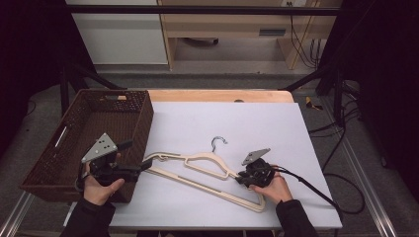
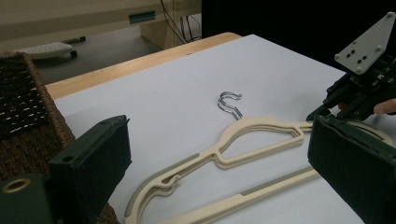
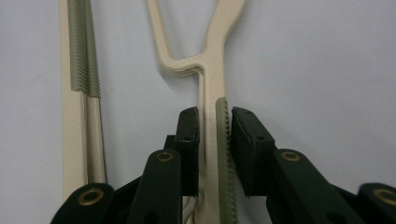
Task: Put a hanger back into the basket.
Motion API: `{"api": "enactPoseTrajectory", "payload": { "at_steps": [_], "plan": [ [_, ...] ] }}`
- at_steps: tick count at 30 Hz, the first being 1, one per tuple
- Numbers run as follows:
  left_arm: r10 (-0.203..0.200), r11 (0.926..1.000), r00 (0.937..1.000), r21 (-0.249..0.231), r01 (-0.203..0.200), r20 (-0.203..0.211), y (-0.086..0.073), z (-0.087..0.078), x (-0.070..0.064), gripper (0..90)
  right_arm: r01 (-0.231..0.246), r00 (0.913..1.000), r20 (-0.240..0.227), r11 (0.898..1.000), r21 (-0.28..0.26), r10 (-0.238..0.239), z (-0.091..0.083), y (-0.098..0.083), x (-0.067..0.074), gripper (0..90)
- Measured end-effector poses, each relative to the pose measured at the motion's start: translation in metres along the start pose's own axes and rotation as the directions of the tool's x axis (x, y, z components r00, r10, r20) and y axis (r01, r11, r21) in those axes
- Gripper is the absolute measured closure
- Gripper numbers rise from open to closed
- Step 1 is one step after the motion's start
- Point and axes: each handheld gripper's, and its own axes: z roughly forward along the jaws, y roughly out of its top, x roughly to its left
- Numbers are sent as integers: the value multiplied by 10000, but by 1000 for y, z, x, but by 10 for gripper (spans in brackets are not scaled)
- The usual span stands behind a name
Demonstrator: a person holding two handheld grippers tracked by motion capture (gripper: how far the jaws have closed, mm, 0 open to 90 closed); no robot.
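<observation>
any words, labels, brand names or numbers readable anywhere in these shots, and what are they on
None can be read.
The cream hangers, the wicker basket and the white table sheet carry no print that shows.
The grey plates on the left gripper and the right gripper bear only screw holes.
A small dark plate on the desk front behind the table is too small and blurred to tell if it holds any text.

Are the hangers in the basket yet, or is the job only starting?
Only starting. Nothing looks done: the cream hangers lie stacked on the white table, outside the brown basket. In hand: the right claw has a hanger arm between its jaws. The left claw is open beside the other end. Left, probably: lifting them and putting them away.
</observation>
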Motion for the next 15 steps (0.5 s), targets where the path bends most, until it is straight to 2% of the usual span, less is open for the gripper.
{"api": "enactPoseTrajectory", "payload": {
  "at_steps": [5, 6, 7, 9, 10, 15],
  "plan": [
    [9, 10000, 10000, 28, -9, 8, 0, 2, -1, 55, 156, 9998, 108, 9998, -140, -155, -2, 0, -1, 784],
    [24, 10000, 10000, 51, -24, 7, 0, 2, -2, 55, -14, 9999, 151, 9998, -203, 17, -2, 0, 0, 784],
    [48, 10000, 10000, 72, -49, 5, 0, 2, -2, 55, 84, 9999, 133, 9998, -202, -81, -4, 1, 0, 786],
    [65, 9999, 10000, 103, -66, 31, 0, 3, -3, 55, -114, 9999, 40, 9995, -292, 115, -7, 1, 1, 789],
    [82, 9999, 10000, 121, -82, 30, 0, 4, -4, 55, 1, 10000, 56, 9996, -296, 1, -8, 2, 0, 791],
    [101, 9997, 9999, 216, -102, 70, 1, 7, -8, 55, -5, 10000, 28, 9986, -535, 7, -13, 2, 2, 796]
  ]
}}
